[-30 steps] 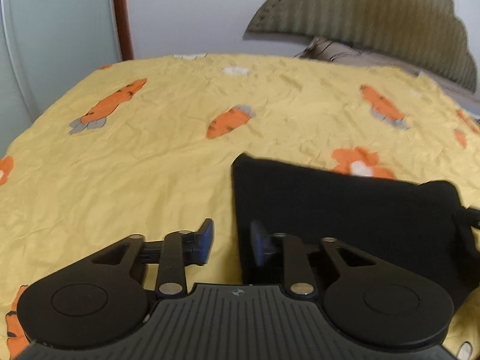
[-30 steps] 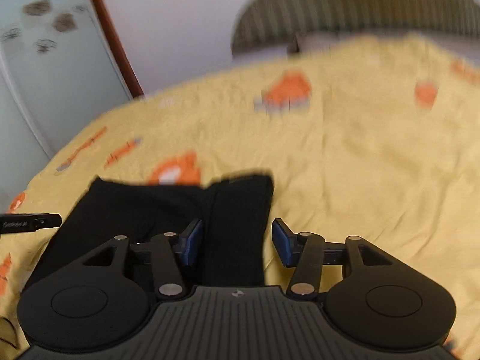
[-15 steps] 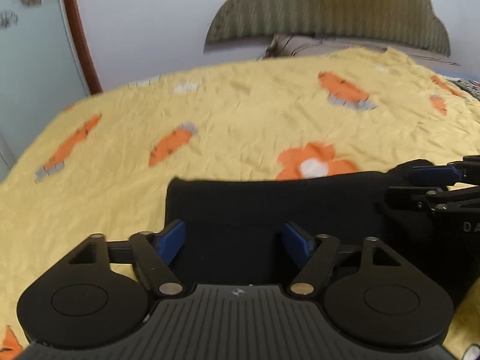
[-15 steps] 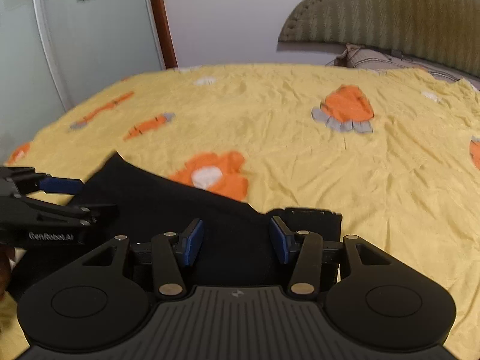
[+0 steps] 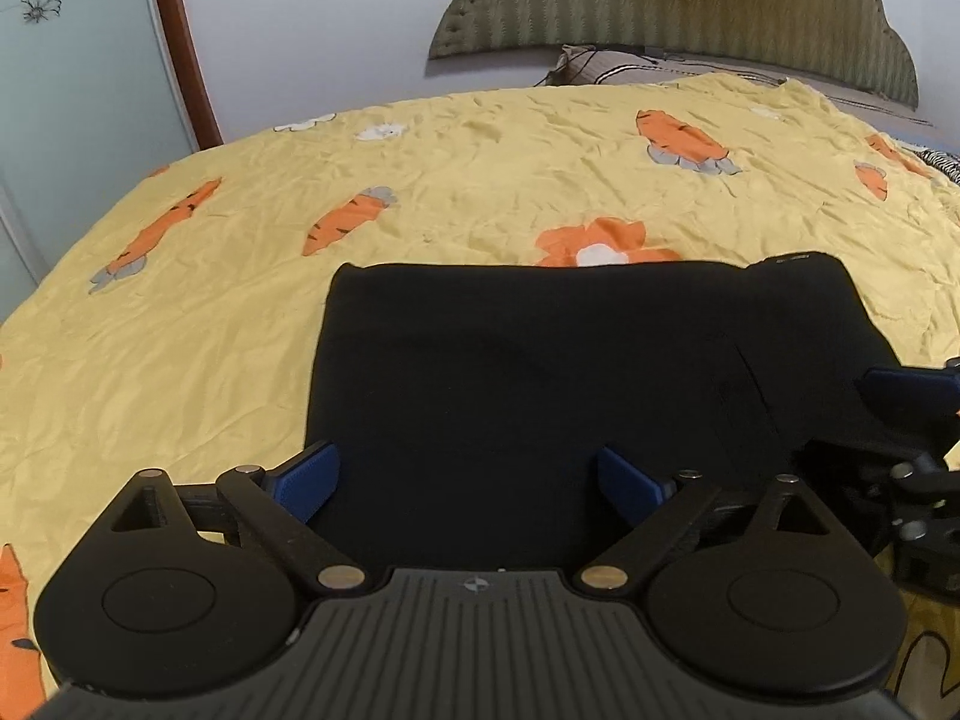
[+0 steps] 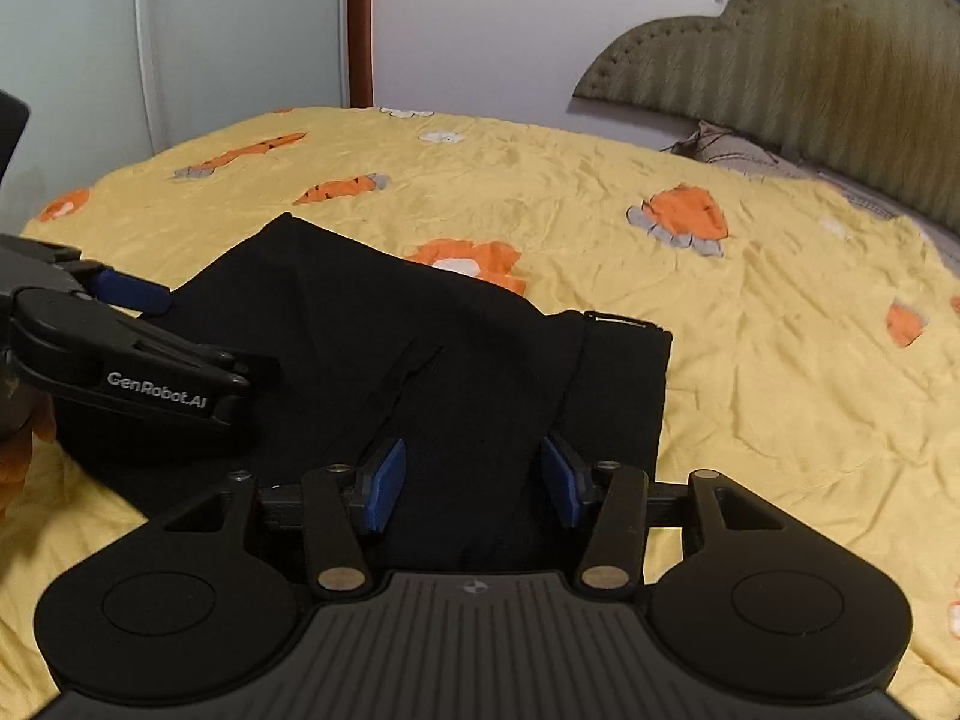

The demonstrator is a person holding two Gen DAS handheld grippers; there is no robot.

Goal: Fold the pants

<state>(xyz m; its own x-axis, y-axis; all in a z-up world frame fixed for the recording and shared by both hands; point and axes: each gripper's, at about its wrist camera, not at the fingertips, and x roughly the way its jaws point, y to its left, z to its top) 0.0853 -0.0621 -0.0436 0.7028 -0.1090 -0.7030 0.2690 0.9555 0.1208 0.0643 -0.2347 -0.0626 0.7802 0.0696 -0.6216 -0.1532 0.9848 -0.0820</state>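
Black pants (image 5: 540, 396) lie folded into a flat rectangle on the yellow bed sheet (image 5: 180, 360). My left gripper (image 5: 468, 480) hovers over their near edge. Its jaws are opening wide and its blue pads (image 5: 306, 480) press on nothing. In the right wrist view the pants (image 6: 372, 330) show a narrower folded strip at their right end. My right gripper (image 6: 474, 483) stands over that end with its jaws half apart and no cloth pinched. Each gripper shows in the other's view: the right gripper (image 5: 870, 426) at the pants' right side, the left gripper (image 6: 213, 333) at their left.
The carrot-print sheet (image 6: 780, 360) covers the whole bed. A padded olive headboard (image 5: 690, 6) and a pillow (image 5: 600, 63) stand at the far end. A frosted glass door (image 6: 210, 36) with a brown wooden frame (image 6: 359, 18) lies beyond the bed's far left.
The left gripper's jaws have spread from half apart to wide, and it has shifted from the pants' left edge to over their middle. The right gripper rolled and moved along the pants' right end.
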